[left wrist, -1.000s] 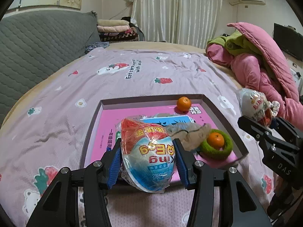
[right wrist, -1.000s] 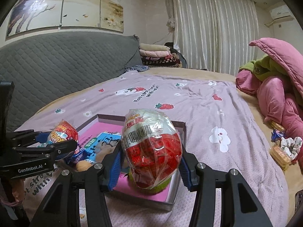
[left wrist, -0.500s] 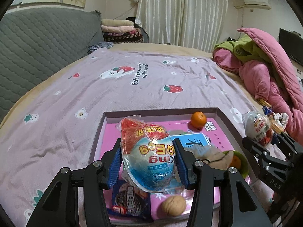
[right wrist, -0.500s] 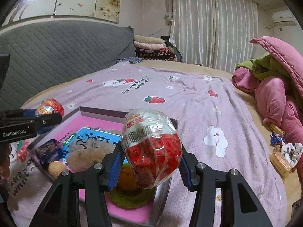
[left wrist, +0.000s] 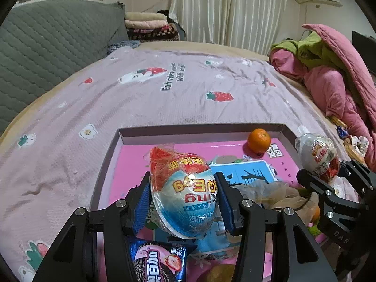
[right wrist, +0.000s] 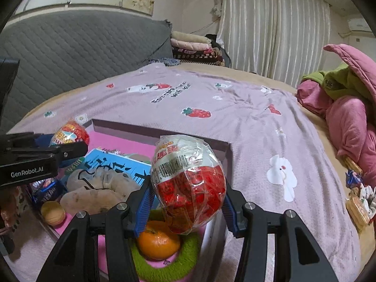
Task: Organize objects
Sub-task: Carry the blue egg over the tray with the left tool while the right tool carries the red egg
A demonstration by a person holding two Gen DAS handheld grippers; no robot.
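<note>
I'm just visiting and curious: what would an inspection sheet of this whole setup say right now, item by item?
Surface: bed with a lilac strawberry-print sheet.
Job's things: shallow tray with a pink floor, holding a tangerine, blue booklet, beige cloth, cookie packet, walnut and a second tangerine on a green ring.
Clutter: snacks at the bed's right edge.
Grippers: left gripper clamps a blue-and-red wrapped egg; right gripper clamps a red-and-white wrapped egg; both over the tray.
Cables: nothing seen.
Surroundings: grey quilted headboard, curtains, pink and green bedding pile.
</note>
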